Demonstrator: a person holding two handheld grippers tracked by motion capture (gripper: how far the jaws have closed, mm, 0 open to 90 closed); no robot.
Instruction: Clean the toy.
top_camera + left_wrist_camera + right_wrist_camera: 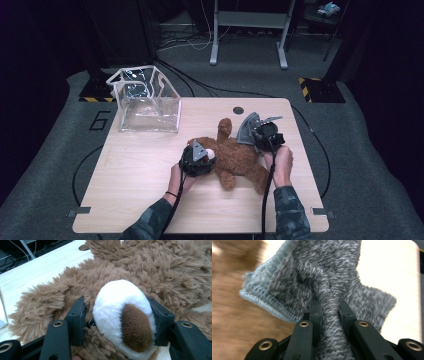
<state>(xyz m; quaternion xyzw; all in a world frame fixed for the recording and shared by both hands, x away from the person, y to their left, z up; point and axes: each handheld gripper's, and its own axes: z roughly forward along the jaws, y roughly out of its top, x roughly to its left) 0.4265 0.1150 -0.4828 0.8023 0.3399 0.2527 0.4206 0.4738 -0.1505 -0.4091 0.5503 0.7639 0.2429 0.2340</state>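
Note:
A brown teddy bear (235, 157) lies on the wooden table (135, 170). My left gripper (209, 155) sits at the bear's head. In the left gripper view, its jaws press on both sides of the bear's white snout (117, 307) with the brown nose (136, 331). My right gripper (254, 135) hovers over the bear's far right side, shut on a bunched fold of grey knitted cloth (246, 129). In the right gripper view, the cloth (312, 272) fans out beyond the right gripper (329, 308), with blurred brown fur to its left.
A clear plastic bag (147, 100) stands open at the table's back left corner. A dark round hole (238, 110) sits near the back edge. Cables trail from both grippers over the front edge. Bare tabletop lies to the left and front.

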